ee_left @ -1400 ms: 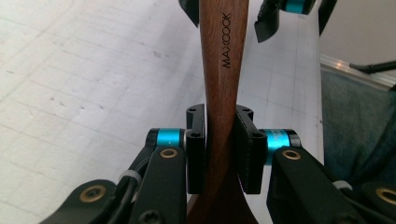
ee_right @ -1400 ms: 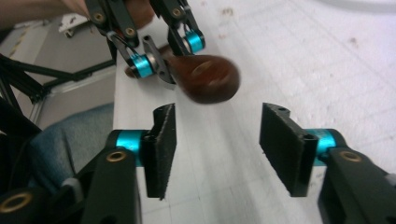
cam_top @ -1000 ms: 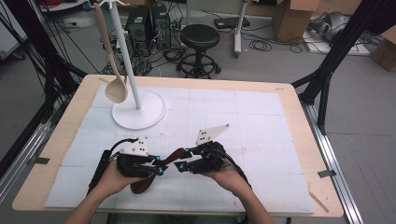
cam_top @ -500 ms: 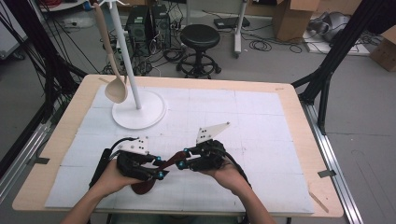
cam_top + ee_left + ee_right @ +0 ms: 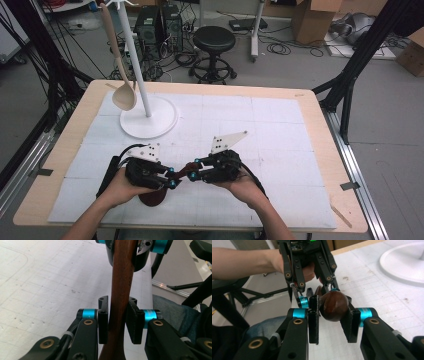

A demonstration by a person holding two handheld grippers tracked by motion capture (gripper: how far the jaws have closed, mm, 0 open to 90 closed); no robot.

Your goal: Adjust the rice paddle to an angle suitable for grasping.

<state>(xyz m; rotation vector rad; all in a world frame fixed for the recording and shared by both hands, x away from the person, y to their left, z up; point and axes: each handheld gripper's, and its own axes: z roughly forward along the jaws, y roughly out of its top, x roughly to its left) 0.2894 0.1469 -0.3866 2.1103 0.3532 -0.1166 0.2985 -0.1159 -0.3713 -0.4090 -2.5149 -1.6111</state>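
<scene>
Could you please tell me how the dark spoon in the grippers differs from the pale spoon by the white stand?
The dark spoon is reddish brown; the pale spoon is light beige. The dark spoon lies low over the table between both grippers; the pale spoon hangs upright, bowl down, beside the stand. Both look wooden.

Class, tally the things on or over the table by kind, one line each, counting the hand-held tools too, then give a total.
Wooden spoons: 2 (pale spoon hanging on the stand, dark spoon held between the tools)
White stand: 1
Tools: 2 (left tool, right tool)
Total: 5
</scene>
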